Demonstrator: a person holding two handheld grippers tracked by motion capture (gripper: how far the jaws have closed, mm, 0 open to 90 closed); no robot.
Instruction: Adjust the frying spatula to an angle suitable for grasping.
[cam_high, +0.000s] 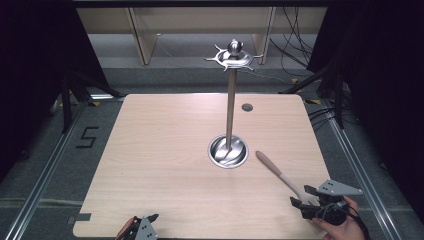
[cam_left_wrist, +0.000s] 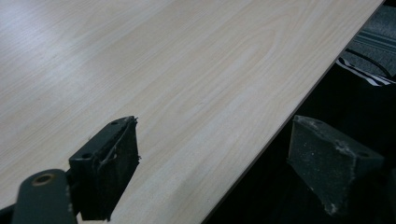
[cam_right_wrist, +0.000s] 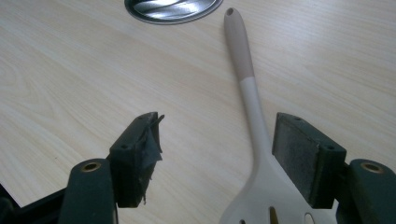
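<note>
Pale wood surface (cam_high: 165, 165) in the high view carries a slotted spatula (cam_high: 280, 175) at four o'clock of the steel stand base (cam_high: 228, 151); the right hand-held gripper (cam_high: 306, 197) sits over its blade.

Left gripper view: the left hand-held gripper (cam_left_wrist: 210, 158) gapes, empty, over the surface edge.

Right gripper view: jaws spread wide, spatula neck (cam_right_wrist: 254, 116) between them, just beside the right pad.

Desk (cam_high: 165, 165): pale wood grain. Spatula (cam_right_wrist: 252, 116): cream blade and neck, beige-pink handle end. Stand (cam_high: 230, 107): polished silver metal; right gripper (cam_right_wrist: 219, 158): black pads.
</note>
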